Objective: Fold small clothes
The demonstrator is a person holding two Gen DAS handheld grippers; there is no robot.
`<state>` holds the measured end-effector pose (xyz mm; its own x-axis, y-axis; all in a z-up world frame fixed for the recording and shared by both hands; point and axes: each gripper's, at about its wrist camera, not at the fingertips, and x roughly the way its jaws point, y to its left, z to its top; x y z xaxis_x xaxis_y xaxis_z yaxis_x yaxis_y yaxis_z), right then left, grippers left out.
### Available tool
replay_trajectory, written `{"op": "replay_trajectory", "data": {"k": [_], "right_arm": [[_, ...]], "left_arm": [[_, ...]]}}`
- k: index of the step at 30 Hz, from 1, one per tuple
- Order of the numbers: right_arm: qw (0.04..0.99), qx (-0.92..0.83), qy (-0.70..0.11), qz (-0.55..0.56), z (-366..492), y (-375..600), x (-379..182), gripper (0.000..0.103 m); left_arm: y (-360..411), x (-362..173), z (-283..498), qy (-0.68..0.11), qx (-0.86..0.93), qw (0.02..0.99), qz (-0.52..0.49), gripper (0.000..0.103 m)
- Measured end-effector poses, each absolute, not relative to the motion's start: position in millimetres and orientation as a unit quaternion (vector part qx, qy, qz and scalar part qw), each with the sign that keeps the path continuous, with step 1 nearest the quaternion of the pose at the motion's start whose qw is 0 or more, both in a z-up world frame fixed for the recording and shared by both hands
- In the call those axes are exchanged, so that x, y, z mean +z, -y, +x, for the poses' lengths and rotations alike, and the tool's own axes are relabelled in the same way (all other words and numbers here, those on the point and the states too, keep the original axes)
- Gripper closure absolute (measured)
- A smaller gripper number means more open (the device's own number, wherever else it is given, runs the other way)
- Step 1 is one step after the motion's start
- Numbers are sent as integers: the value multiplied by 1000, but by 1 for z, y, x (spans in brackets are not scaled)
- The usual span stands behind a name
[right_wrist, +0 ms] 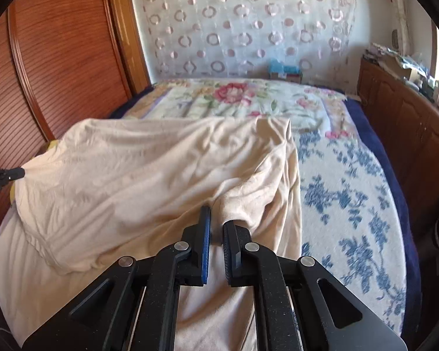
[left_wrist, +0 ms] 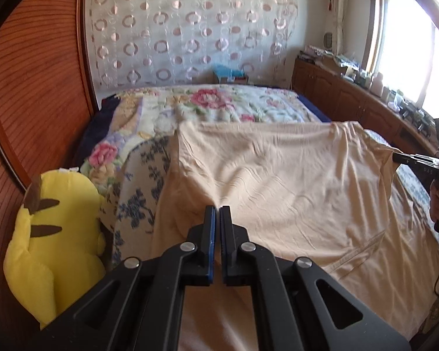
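Both the left tongs (left_wrist: 218,208) and right tongs (right_wrist: 216,219) are clamped on the cream garment (left_wrist: 278,175), holding its near edge raised above the bed (right_wrist: 351,204) so it can fold over.

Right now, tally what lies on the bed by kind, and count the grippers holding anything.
Cream garment: 1, pinched at two spots and partly lifted
Floral blanket: 1
Blue-patterned cover: 1
Yellow plush toy: 1, at the bed's edge by the wooden wall
Grippers shut on the garment: 2, left gripper and right gripper
Total: 6
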<state>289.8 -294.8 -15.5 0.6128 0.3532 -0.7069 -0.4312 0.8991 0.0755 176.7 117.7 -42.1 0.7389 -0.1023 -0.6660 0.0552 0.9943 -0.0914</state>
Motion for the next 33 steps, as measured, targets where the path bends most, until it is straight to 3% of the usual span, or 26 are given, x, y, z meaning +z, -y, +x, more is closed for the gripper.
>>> {"op": "replay_trajectory", "data": {"k": [16, 33], "right_arm": [[911, 259, -318, -36, 231, 310, 49, 99], [916, 265, -295, -52, 95, 351, 85, 99]], "left_arm": [[-119, -6, 123, -315, -42, 947, -47, 103], [-135, 6, 6, -292, -23, 954, -60, 103]]}}
